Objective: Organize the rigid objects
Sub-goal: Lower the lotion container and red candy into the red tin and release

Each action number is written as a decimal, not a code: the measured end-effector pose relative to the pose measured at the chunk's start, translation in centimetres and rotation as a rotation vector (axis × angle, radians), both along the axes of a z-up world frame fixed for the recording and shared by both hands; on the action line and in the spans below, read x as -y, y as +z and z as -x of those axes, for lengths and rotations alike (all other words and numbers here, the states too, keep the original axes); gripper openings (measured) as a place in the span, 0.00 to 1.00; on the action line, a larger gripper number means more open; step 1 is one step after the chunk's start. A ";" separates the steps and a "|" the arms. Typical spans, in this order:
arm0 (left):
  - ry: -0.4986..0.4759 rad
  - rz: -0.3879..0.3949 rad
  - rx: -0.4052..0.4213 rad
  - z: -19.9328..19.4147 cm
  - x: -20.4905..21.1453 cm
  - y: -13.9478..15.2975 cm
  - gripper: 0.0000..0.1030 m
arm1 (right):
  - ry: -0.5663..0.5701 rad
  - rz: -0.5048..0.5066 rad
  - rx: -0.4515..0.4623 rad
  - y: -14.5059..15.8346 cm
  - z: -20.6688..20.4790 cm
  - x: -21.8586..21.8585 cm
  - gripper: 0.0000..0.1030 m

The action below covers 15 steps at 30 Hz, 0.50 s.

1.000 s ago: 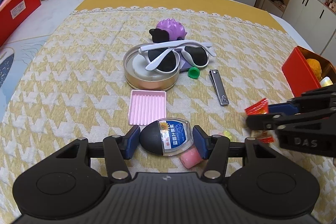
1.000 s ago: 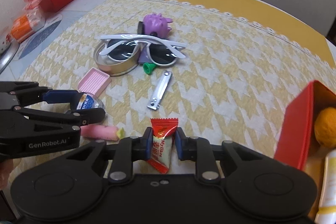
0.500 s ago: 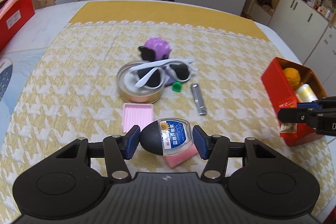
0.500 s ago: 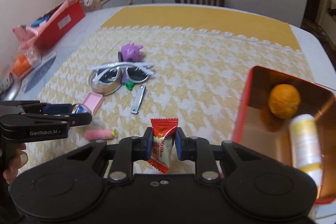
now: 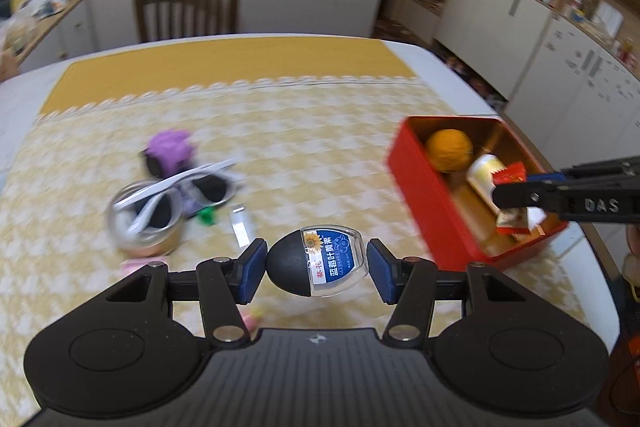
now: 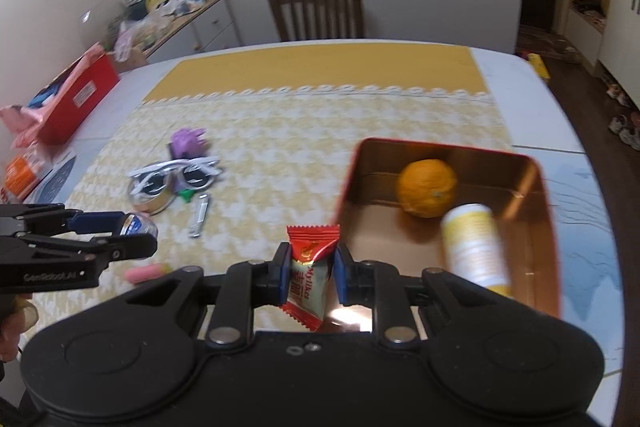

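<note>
The red tin (image 6: 544, 211) sits near the right-hand edge of the table, its open top showing bare floor along the left wall, while an orange (image 6: 427, 187) and a yellow-and-white bottle (image 6: 476, 245) fill the far and right parts. The right gripper (image 6: 310, 273) is clamped on a red-and-white candy packet (image 6: 310, 277), holding it upright at the tin's near left corner; in the left wrist view the packet (image 5: 510, 197) hangs above the tin's interior. The left gripper (image 5: 316, 269) is closed on a black-and-clear oval case with a blue label (image 5: 318, 261), held above the yellow houndstooth cloth (image 5: 312, 155), with open cloth between it and the tin. To the left lie white sunglasses (image 6: 176, 173) across a round tin (image 6: 150, 201), a purple spiky toy (image 6: 188, 141), a green cap (image 6: 185, 195), a nail clipper (image 6: 200, 215) and a pink stick (image 6: 144, 273); the blur makes their edges uncertain, and a pink tray (image 5: 142, 264) seems to show just left of the left gripper. Compared with a second ago, both grippers have risen and swung right: the packet has gone from above the cloth to the tin, and the cluster now lies well off to the left.
</note>
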<state>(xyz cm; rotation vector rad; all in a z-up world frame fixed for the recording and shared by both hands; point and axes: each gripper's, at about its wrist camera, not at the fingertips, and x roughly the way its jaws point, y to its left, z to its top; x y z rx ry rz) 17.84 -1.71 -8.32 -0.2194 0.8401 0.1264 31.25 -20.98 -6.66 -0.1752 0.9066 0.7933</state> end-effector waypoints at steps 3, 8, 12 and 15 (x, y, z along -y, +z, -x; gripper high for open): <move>-0.050 0.006 0.004 -1.7 1.9 0.2 0.53 | -0.039 0.006 0.007 0.1 -1.4 1.6 0.20; -0.100 0.008 0.008 -4.9 4.7 0.2 0.53 | -0.093 0.026 0.014 -0.2 -3.8 4.1 0.20; -0.148 -0.019 0.011 -7.4 7.0 0.4 0.53 | -0.139 0.047 0.032 -0.6 -6.2 5.5 0.20; -0.175 -0.028 -0.005 -9.3 8.5 0.1 0.53 | -0.152 0.057 0.028 -1.0 -8.0 6.2 0.20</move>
